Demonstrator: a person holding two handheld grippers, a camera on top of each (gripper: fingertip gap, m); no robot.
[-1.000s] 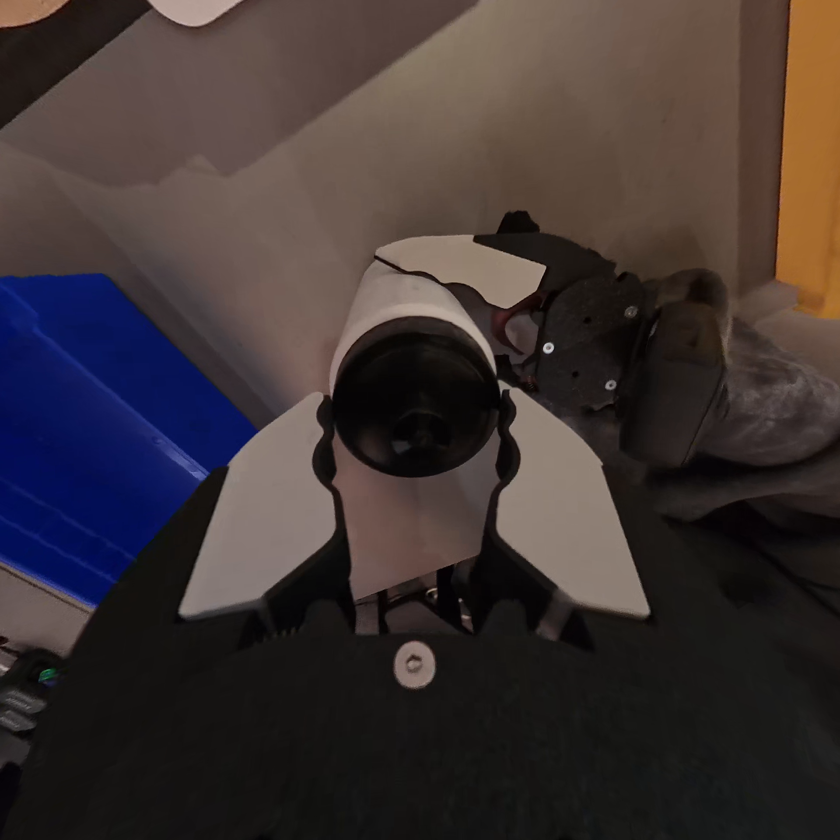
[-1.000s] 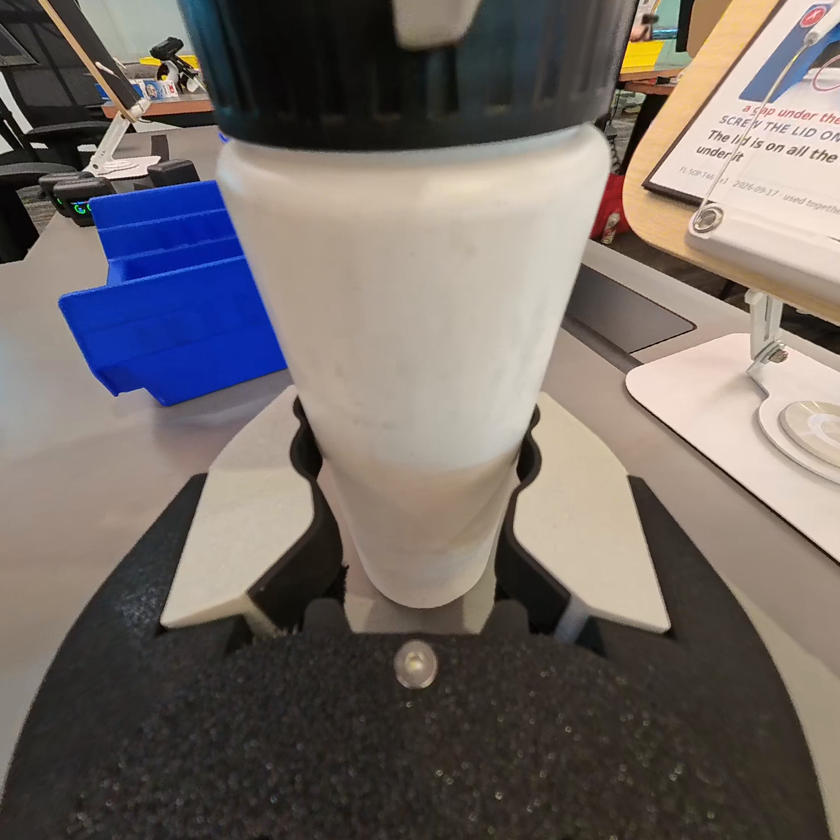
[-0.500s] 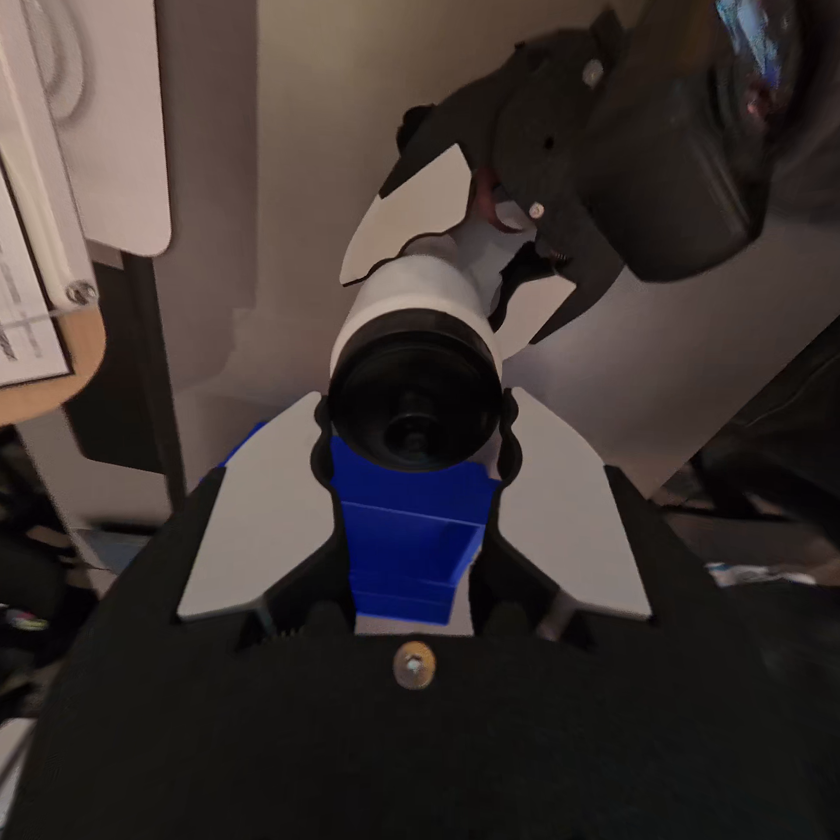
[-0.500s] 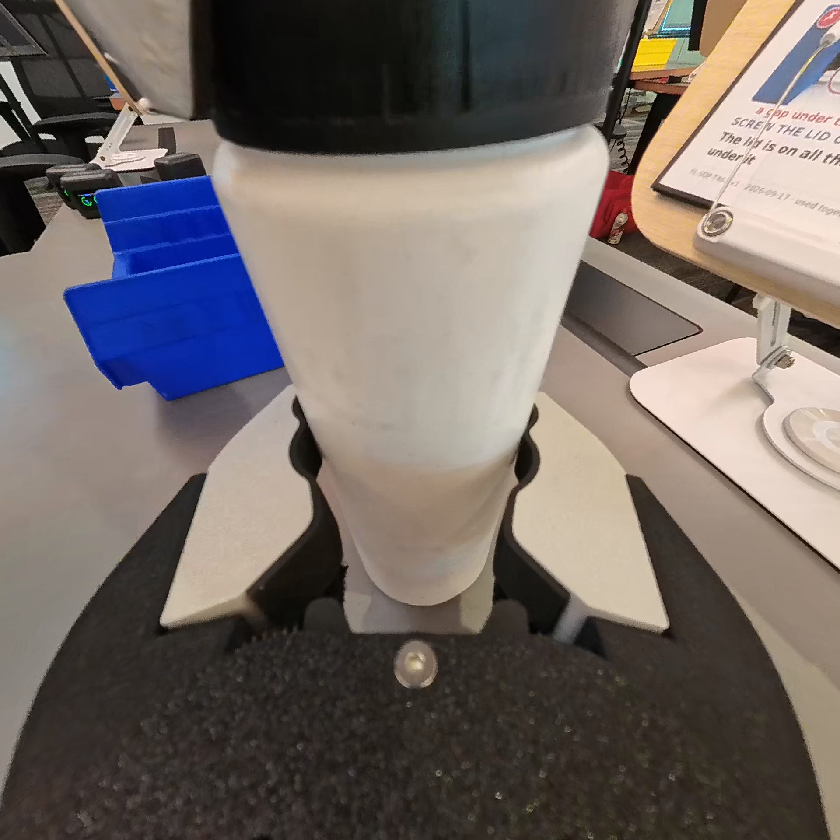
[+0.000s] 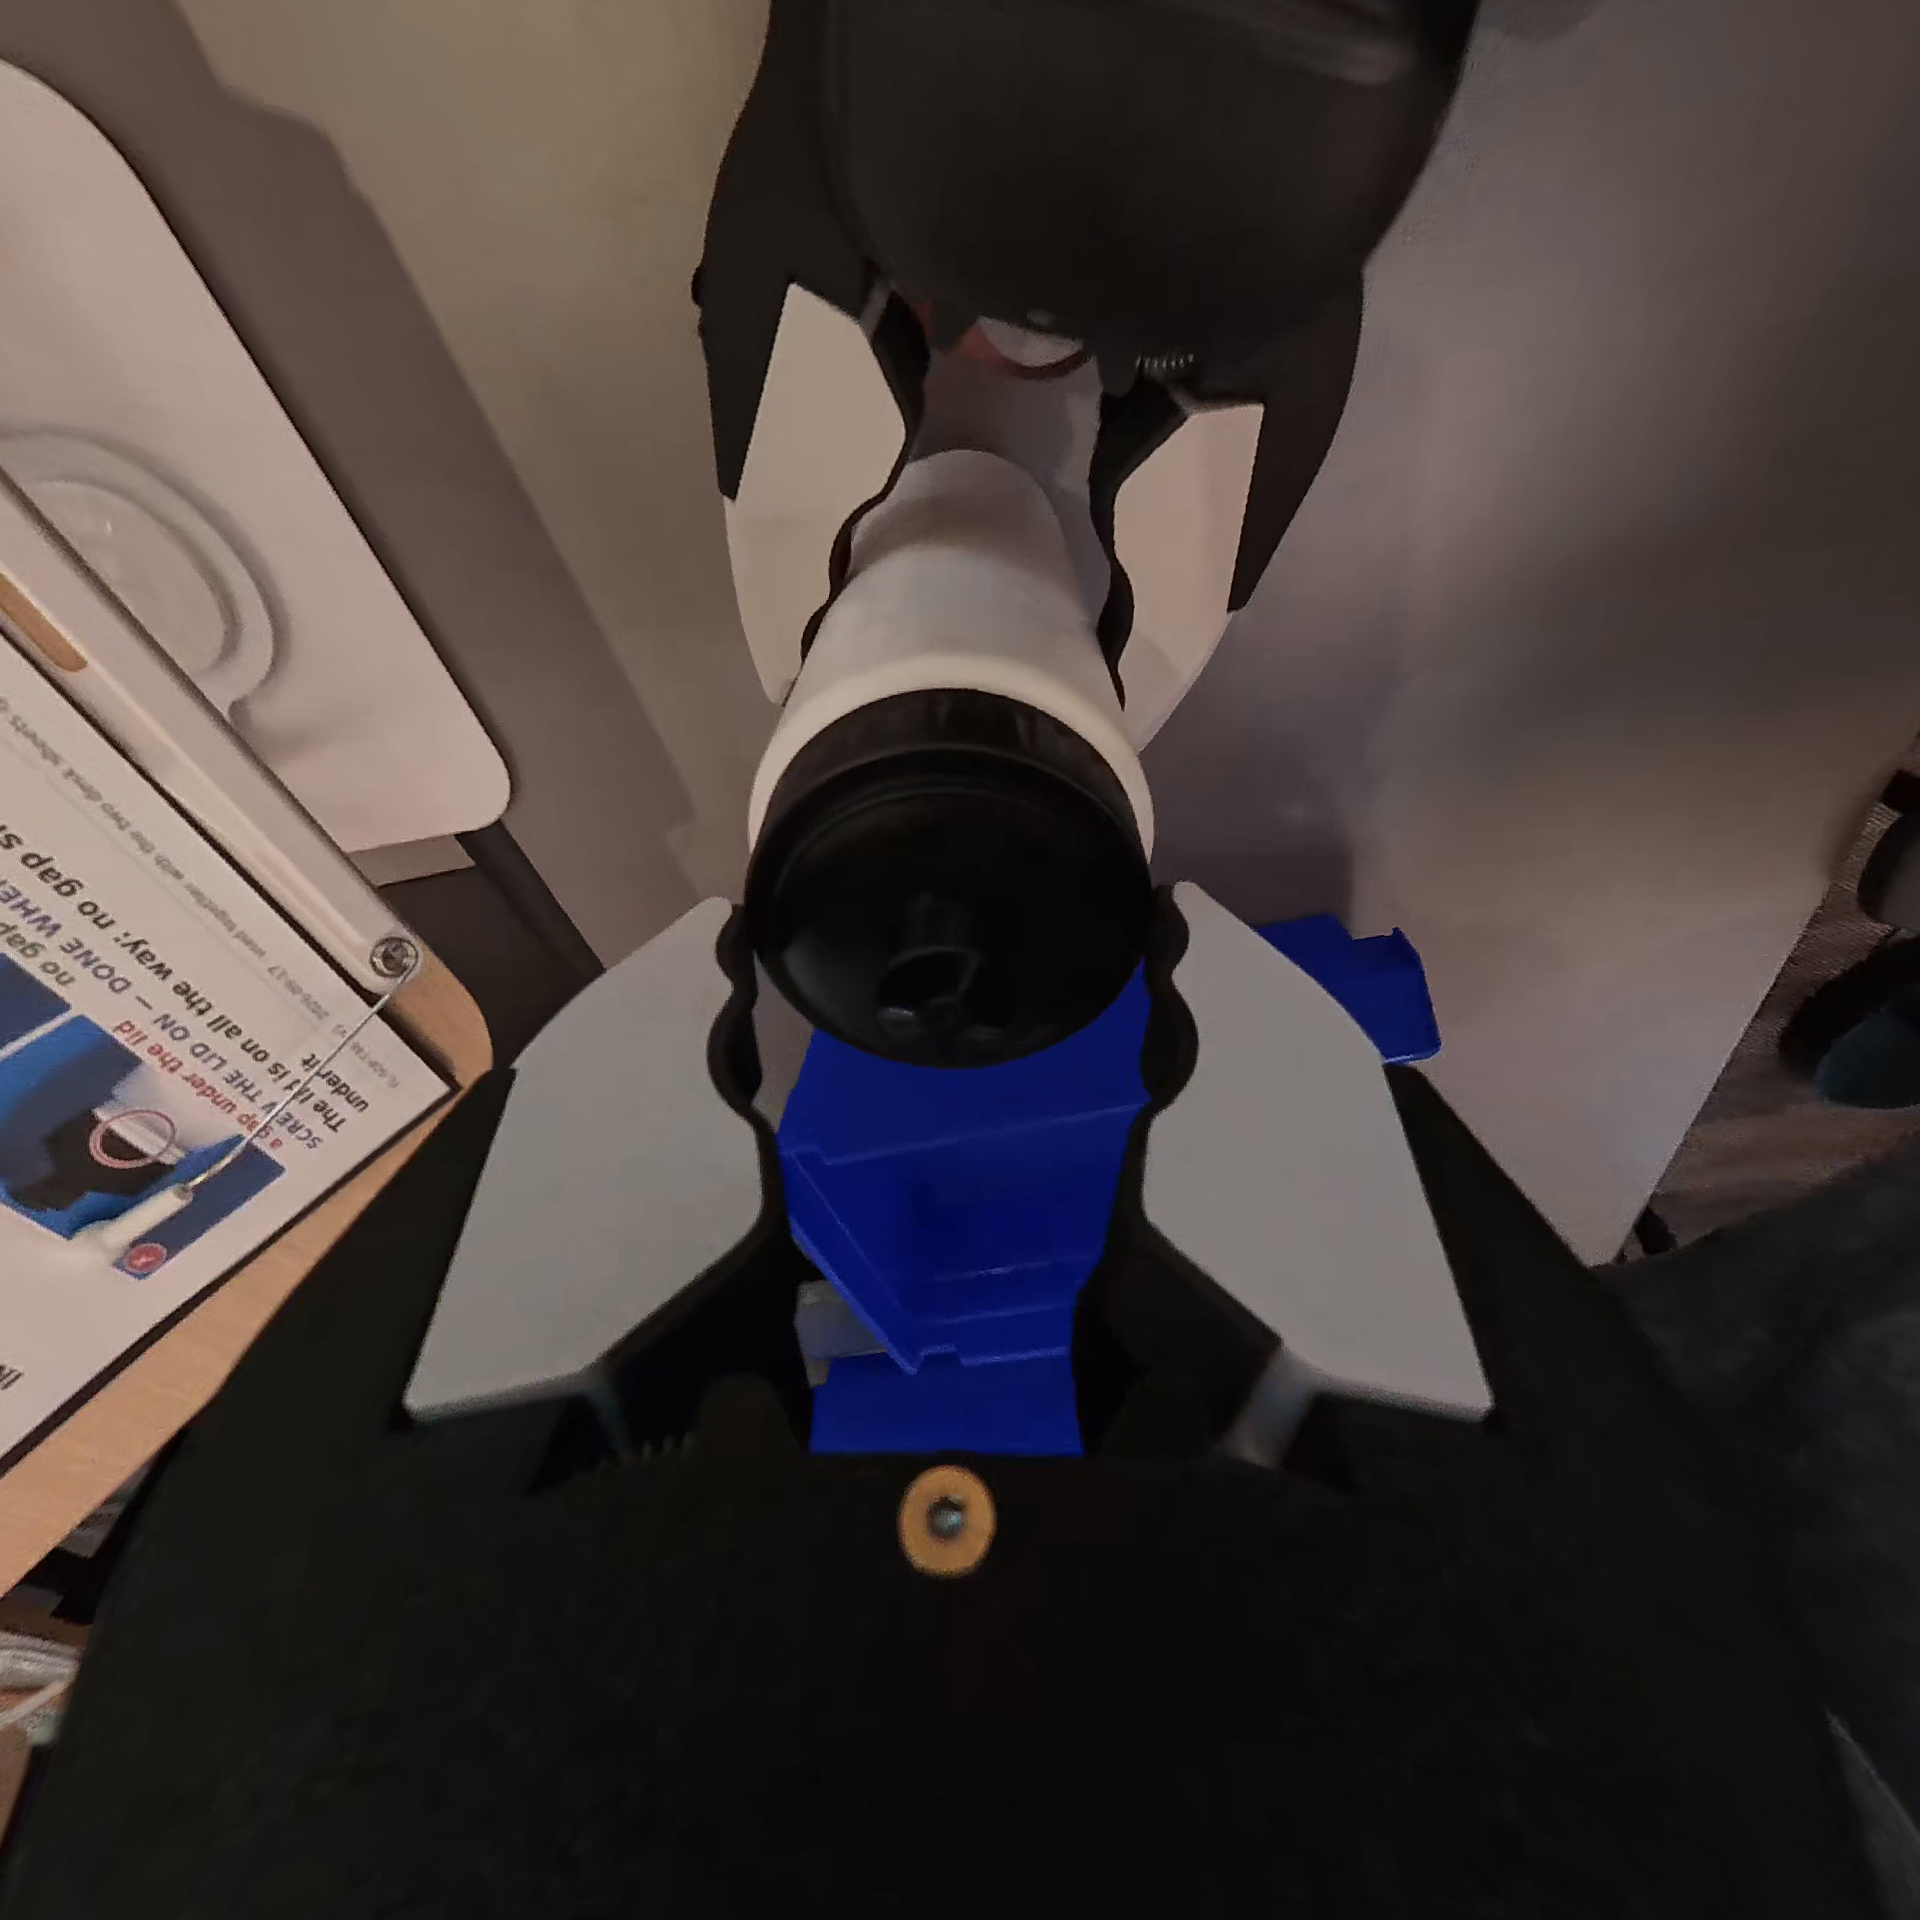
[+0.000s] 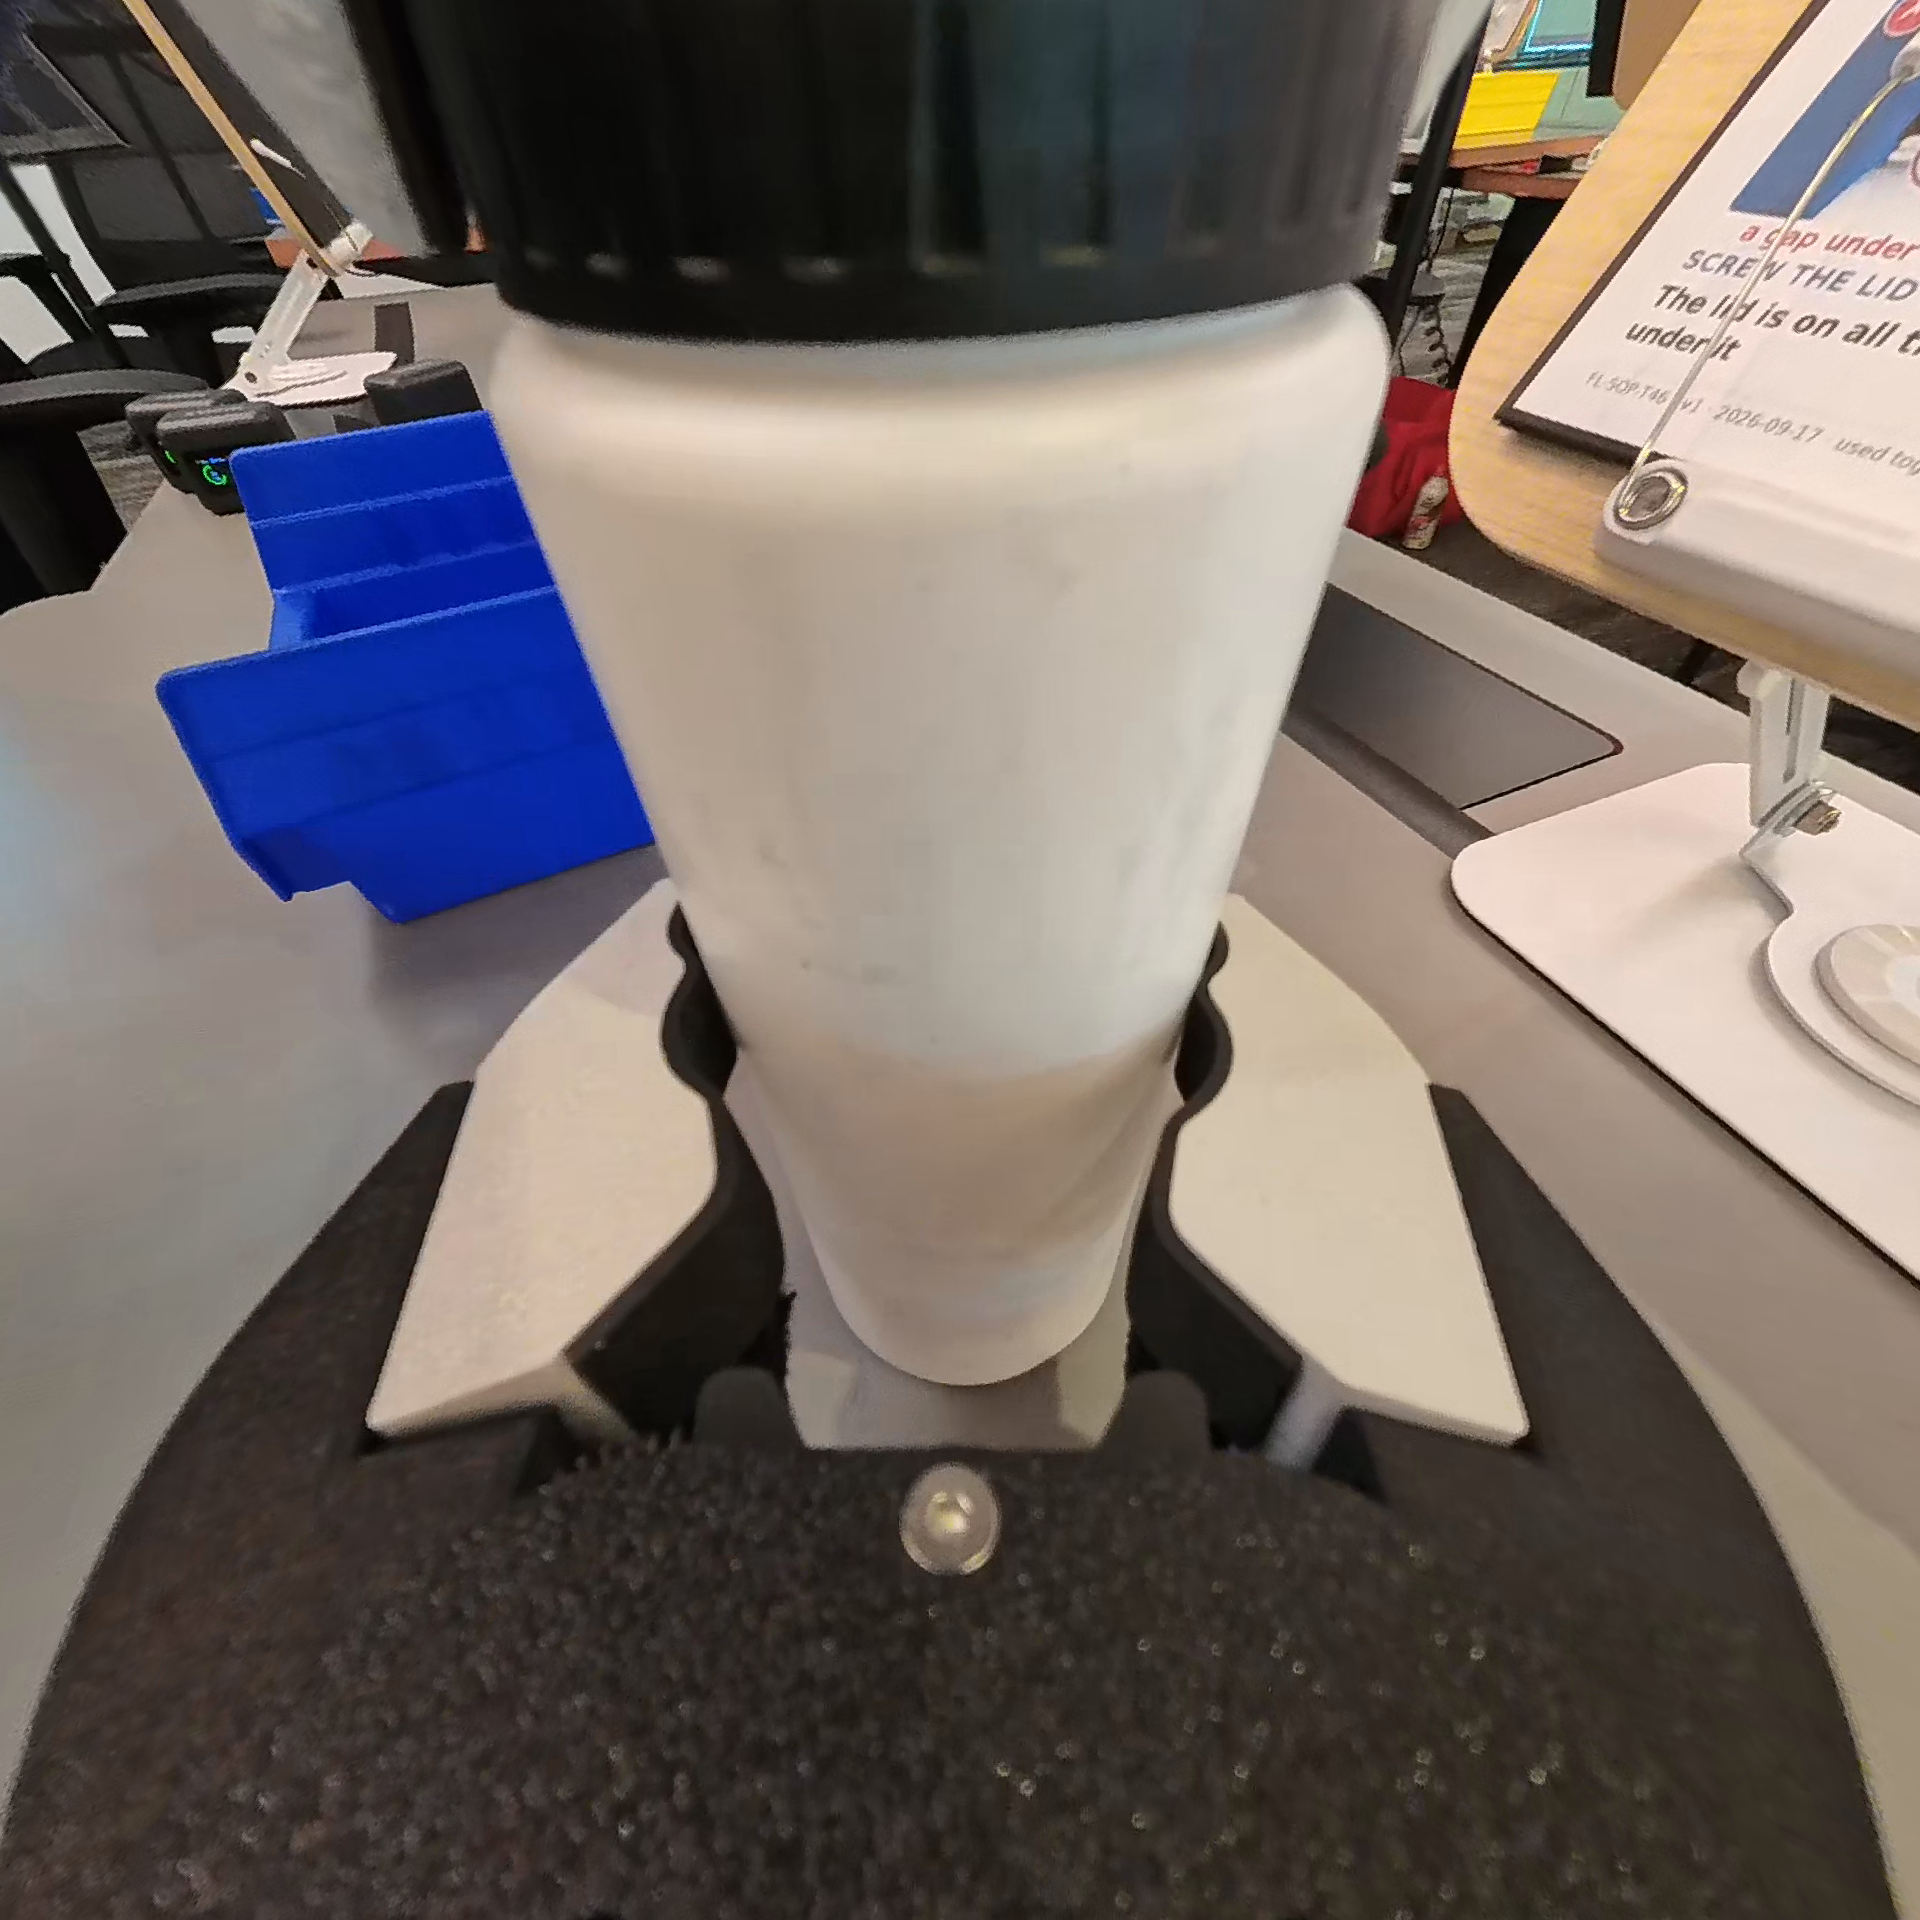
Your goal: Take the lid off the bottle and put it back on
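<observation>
The white bottle (image 6: 935, 748) was held off the grey table (image 6: 208, 1039), its lower body clenched between the jaws of your right gripper (image 6: 945, 1049). The black lid (image 5: 948, 883) sat on its neck, and I could see no gap under the ribbed rim in the right wrist view. Your left gripper (image 5: 951, 971) was clamped on that lid from the top, one finger on each side. In my judgement you were in a twisting step, but the pictures alone did not tell me if it was loosening or tightening. The next move called for a firm hold on the body while the left wrist turned around the bottle's axis. A blue bin (image 6: 395, 717) stood behind, and an instruction board (image 6: 1714, 312) to the right.
</observation>
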